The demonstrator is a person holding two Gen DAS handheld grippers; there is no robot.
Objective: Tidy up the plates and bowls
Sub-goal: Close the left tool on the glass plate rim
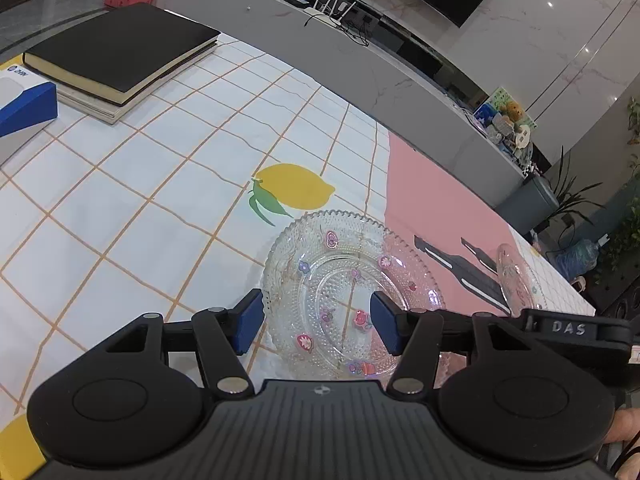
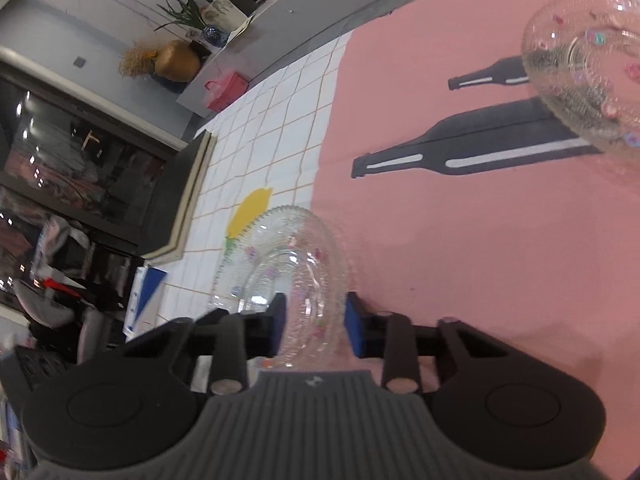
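Note:
A clear glass plate (image 1: pixel 348 292) with small flower prints lies on the tablecloth between the blue fingertips of my open left gripper (image 1: pixel 318 320). In the right wrist view the plate (image 2: pixel 280 248) lies at the cloth's white-pink border. My right gripper (image 2: pixel 314 326) stands over its near rim with jaws apart, the glass between the pads; I cannot tell if they touch it. A clear glass bowl (image 2: pixel 588 76) sits at the upper right on the pink cloth, also in the left wrist view (image 1: pixel 518 276).
A stack of books with a black cover (image 1: pixel 120 52) and a blue-white box (image 1: pixel 24 100) sit at the far left of the table. A grey counter (image 1: pixel 360 64) runs behind the table. The right gripper's body (image 1: pixel 568 328) is close beside my left gripper.

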